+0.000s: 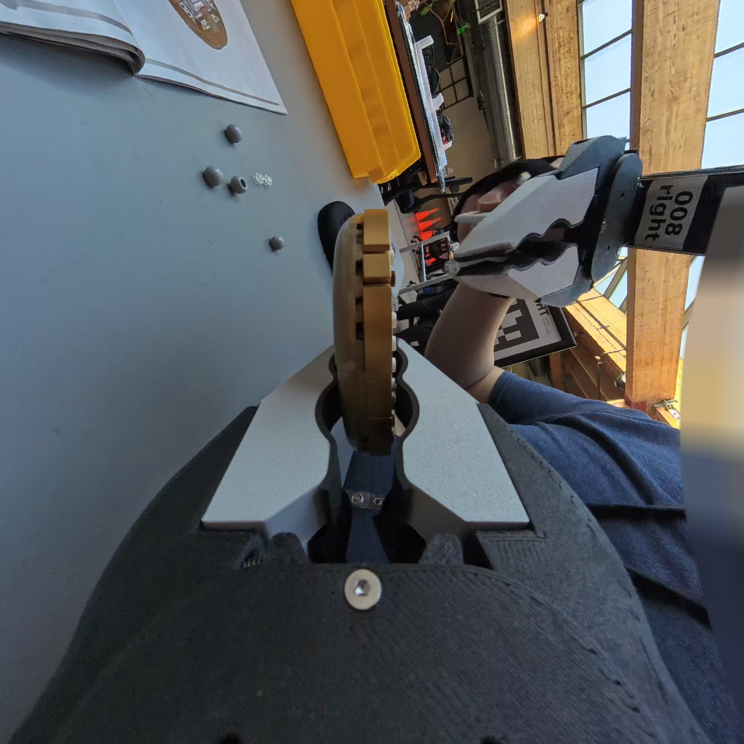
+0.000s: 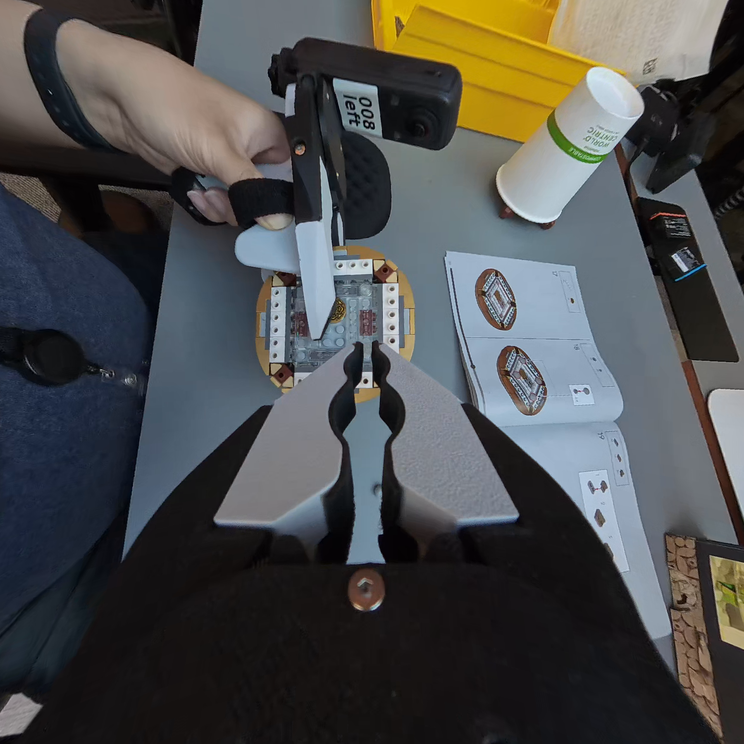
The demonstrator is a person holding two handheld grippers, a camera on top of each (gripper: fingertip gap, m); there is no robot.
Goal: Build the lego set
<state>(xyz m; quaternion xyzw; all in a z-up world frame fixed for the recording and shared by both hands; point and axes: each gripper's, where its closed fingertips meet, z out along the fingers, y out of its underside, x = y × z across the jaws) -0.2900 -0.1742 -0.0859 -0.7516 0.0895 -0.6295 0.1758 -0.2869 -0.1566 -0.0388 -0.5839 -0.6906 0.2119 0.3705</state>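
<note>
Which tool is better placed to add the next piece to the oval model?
Right. The left tool is shut on the oval model, holding it steady, while the right tool hovers just above it, seemingly pinching a small clear piece.

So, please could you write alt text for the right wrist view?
The right hand-held gripper, nearly shut, points down at a round gold-rimmed lego model on a grey table, while the left hand-held gripper clamps the model. An open instruction booklet lies right of it.
</note>
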